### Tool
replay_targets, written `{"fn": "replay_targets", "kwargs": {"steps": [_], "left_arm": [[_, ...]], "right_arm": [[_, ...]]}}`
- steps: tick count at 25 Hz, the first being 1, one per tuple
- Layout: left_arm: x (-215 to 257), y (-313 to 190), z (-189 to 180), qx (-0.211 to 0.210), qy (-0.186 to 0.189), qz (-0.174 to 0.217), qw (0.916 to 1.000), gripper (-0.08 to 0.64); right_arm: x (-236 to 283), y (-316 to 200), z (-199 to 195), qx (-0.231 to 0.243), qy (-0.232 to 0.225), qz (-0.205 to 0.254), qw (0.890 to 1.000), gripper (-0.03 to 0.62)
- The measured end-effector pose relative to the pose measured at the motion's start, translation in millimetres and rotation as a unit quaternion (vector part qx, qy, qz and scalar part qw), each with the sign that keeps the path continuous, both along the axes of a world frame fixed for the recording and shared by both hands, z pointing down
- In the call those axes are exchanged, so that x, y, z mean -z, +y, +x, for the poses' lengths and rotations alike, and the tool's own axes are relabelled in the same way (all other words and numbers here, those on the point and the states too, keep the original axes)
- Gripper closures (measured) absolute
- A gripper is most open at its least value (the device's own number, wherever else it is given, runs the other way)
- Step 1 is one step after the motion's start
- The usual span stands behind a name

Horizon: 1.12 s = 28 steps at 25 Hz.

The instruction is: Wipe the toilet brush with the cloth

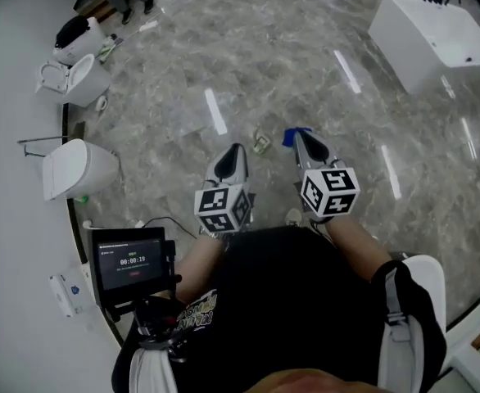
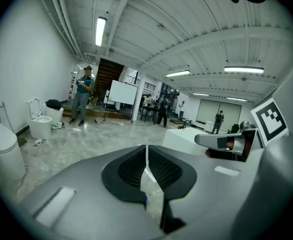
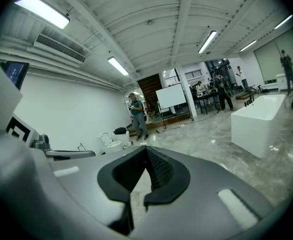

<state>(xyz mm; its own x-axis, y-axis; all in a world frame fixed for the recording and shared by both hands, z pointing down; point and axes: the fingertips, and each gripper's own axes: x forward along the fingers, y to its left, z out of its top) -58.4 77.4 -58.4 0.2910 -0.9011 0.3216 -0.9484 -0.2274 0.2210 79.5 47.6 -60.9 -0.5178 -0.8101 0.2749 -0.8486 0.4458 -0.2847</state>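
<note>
Both grippers are held side by side in the air above the marble floor, pointing away from me. My left gripper [image 1: 233, 151] [image 2: 146, 150] is shut, its tips meeting with nothing between them. The jaws of my right gripper [image 1: 300, 136] [image 3: 146, 151] are shut too and hold nothing. A small blue thing [image 1: 292, 137], perhaps the cloth, lies on the floor just behind the right gripper's tip. A small pale object [image 1: 261, 144] lies on the floor between the two tips. No toilet brush can be made out.
Two white toilets [image 1: 78, 79] [image 1: 74, 169] stand along the left wall. A white bathtub [image 1: 432, 33] [image 3: 259, 118] sits at the back right. A small screen [image 1: 130, 262] is mounted by my left side. A person [image 2: 83, 98] [image 3: 136, 115] stands far off by a whiteboard.
</note>
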Motion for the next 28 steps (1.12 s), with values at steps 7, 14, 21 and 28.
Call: {"fn": "replay_targets", "kwargs": {"steps": [7,14,21,28], "left_arm": [[0.2,-3.0,0.1,-0.024,-0.004,0.011,0.9996,0.545],[-8.7,-1.6,-50.9,-0.033,0.0,0.002,0.9995,0.545],[-14.6,-0.8,-72.7,-0.02,0.019,-0.003,0.9996,0.545],[-17.1,4.0,-84.1,-0.037,0.022,-0.004,0.9991,0.545]], "right_arm": [[2.5,0.5,0.4,-0.014,0.014,0.009,1.0,0.589],[-3.2,11.8,-53.7,-0.021,0.031,0.002,0.999,0.591],[-7.7,15.8,-72.6,-0.01,0.041,0.001,0.999,0.591],[-3.7,17.7,-96.2,-0.008,0.047,0.013,0.999,0.592]]}}
